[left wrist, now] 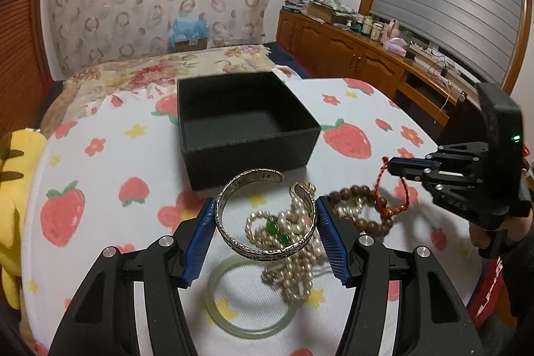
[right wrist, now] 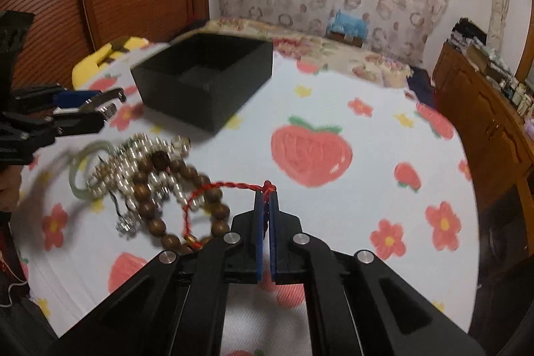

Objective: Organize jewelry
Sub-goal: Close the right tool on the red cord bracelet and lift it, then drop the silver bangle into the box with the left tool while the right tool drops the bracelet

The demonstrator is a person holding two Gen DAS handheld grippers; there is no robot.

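Note:
My left gripper (left wrist: 265, 212) is shut on an engraved silver cuff bracelet (left wrist: 233, 236) and holds it above the jewelry pile. Below lie a pearl necklace with green beads (left wrist: 293, 242), a pale jade bangle (left wrist: 230, 322) and a brown wooden bead bracelet (left wrist: 367, 219). My right gripper (right wrist: 266, 199) is shut on a red string bracelet (right wrist: 213, 189), whose loop hangs to the left over the wooden beads (right wrist: 160, 209). An open black box (left wrist: 247, 122) stands just behind the pile, empty inside; it also shows in the right wrist view (right wrist: 200, 79).
A strawberry-print cloth (right wrist: 333, 222) covers the table. A yellow plush toy (left wrist: 13, 189) sits at the left edge. A wooden cabinet (left wrist: 350, 52) with clutter runs along the right wall. A bed with floral bedding (left wrist: 150, 69) lies behind the table.

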